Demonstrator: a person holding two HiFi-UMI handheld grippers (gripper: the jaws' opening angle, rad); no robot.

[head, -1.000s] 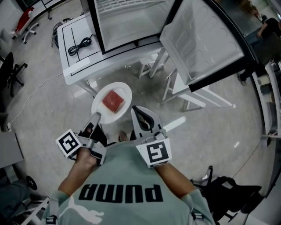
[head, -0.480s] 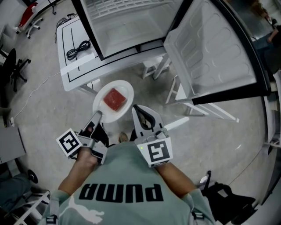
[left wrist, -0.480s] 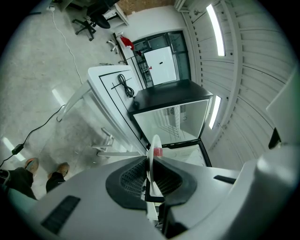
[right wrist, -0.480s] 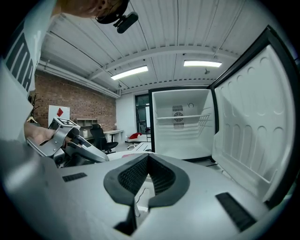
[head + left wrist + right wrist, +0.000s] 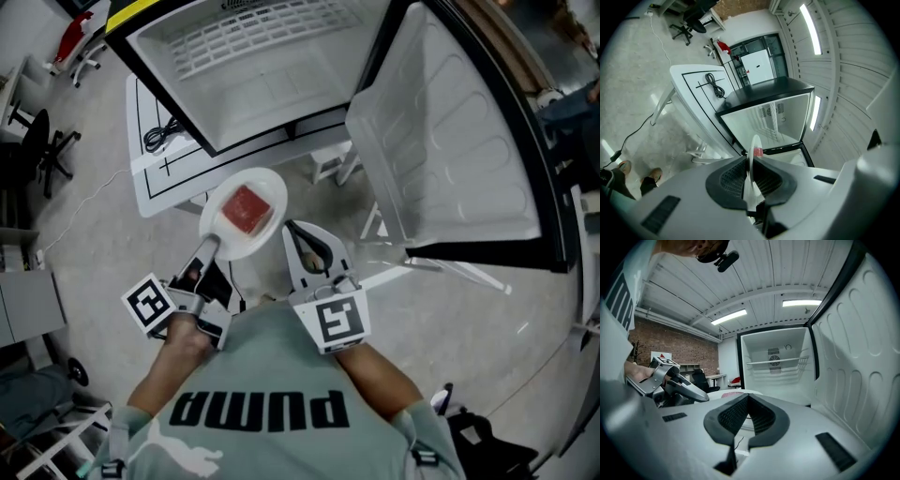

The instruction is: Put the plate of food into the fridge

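My left gripper is pinching the rim of the plate, with a red food block on it. The open fridge is at 12 o'clock. My right gripper sits just beside the plate at its 4 o'clock, jaws closed on nothing.

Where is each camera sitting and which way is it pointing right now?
Head view: on the person's head, looking steeply down at plate, food, open fridge; shows left gripper, right gripper, shirt.
Left gripper view: on the left gripper, looking along jaws shut on the plate's rim toward the fridge; shows shoes.
Right gripper view: on the right gripper, looking along shut, empty jaws into the fridge; shows the left gripper, shirt.
Shared: all three see the open fridge.
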